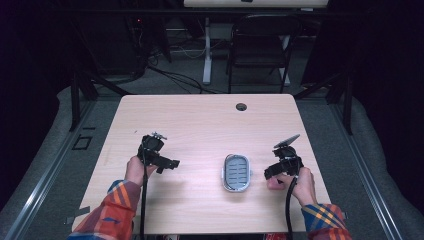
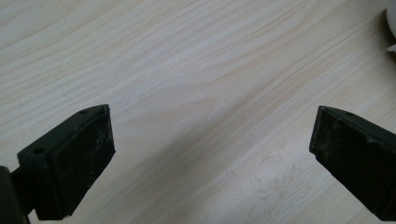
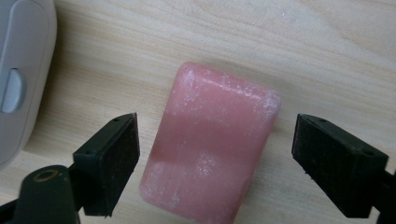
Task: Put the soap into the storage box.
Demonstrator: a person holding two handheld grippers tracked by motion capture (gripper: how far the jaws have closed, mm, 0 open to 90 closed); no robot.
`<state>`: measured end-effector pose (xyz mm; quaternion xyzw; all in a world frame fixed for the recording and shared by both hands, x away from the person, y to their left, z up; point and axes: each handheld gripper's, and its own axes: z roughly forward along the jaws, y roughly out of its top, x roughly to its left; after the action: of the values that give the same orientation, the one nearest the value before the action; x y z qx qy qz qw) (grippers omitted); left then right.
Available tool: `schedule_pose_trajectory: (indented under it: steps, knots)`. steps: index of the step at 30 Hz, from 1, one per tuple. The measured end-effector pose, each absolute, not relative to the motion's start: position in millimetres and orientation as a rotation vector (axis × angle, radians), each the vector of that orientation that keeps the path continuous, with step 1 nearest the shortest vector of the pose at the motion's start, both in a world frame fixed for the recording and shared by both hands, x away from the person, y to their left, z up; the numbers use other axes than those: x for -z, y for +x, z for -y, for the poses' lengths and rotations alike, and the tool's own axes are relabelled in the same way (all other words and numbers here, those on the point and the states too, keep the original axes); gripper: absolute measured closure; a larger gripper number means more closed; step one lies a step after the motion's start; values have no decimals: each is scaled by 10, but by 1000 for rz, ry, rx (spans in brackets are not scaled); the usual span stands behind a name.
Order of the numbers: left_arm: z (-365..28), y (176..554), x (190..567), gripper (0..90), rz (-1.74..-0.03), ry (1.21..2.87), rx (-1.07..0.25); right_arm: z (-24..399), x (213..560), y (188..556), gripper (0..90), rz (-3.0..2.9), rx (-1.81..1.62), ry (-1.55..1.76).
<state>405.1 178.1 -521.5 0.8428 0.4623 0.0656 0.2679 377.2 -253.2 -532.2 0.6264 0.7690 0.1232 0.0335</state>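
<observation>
Pink soap was seen flat on the table beside the dish, straddled untouched by the spread right gripper, left gripper spread over bare wood; soap judged light, stiff, slippery, best pinched across long sides

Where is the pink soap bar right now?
The pink soap bar lies on the table between the right gripper and its open jaws, untouched, just right of the soap dish.
</observation>
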Motion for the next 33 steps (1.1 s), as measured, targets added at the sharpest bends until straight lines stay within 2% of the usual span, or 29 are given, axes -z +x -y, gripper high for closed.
schedule_pose_trajectory:
  steps: [14, 33]
  knots:
    - [-1779, 4054, 5222, 0, -1249, 2275, -171, 2532, 5367, 3787, 305, -2407, -349, 1935]
    - [-1774, 4056, 5230, 0, -1250, 2277, -161, 2440, 5432, 3816, 360, -2414, -265, 1906]
